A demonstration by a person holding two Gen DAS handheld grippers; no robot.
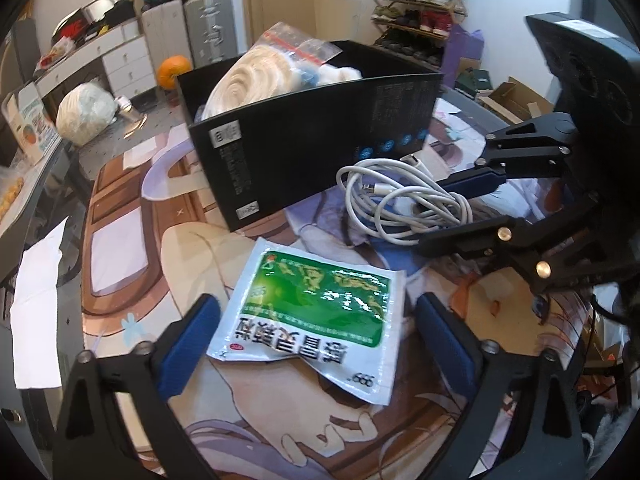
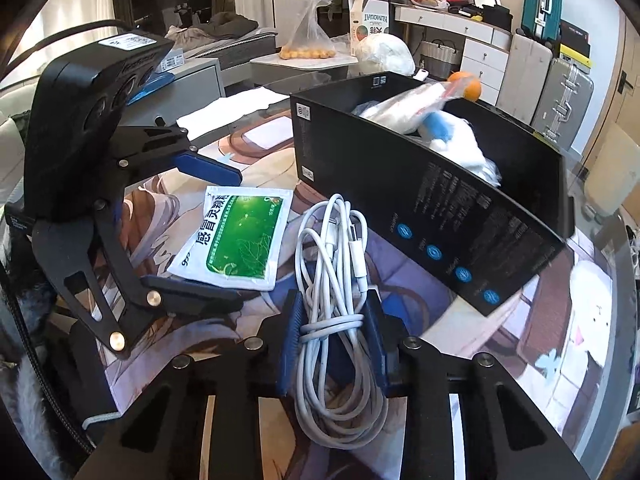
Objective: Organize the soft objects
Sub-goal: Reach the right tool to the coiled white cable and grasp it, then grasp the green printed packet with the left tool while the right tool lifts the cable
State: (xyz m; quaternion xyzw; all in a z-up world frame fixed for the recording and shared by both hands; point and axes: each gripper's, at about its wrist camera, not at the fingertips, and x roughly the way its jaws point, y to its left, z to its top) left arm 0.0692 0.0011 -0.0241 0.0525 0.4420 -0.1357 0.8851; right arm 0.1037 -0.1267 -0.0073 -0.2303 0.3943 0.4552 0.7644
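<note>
A green and white medicine sachet (image 1: 320,300) lies flat on the printed table mat. My left gripper (image 1: 316,332) stands open around it, one blue pad on each side, neither pressing on it. Beside it lies a coiled white cable (image 2: 332,280). My right gripper (image 2: 332,334) is shut on the cable's bound middle; in the left wrist view the same gripper (image 1: 452,212) reaches in from the right onto the cable (image 1: 400,200). Behind both stands an open black box (image 1: 320,140) (image 2: 440,200) holding a cream coil, a plastic bag and white soft items.
An orange (image 1: 174,70) and a white bundle (image 1: 84,112) sit beyond the box. White paper (image 1: 36,308) lies at the table's left edge. A bag of small fruit (image 2: 308,40) stands on a far table. Suitcases, drawers and a shoe rack line the walls.
</note>
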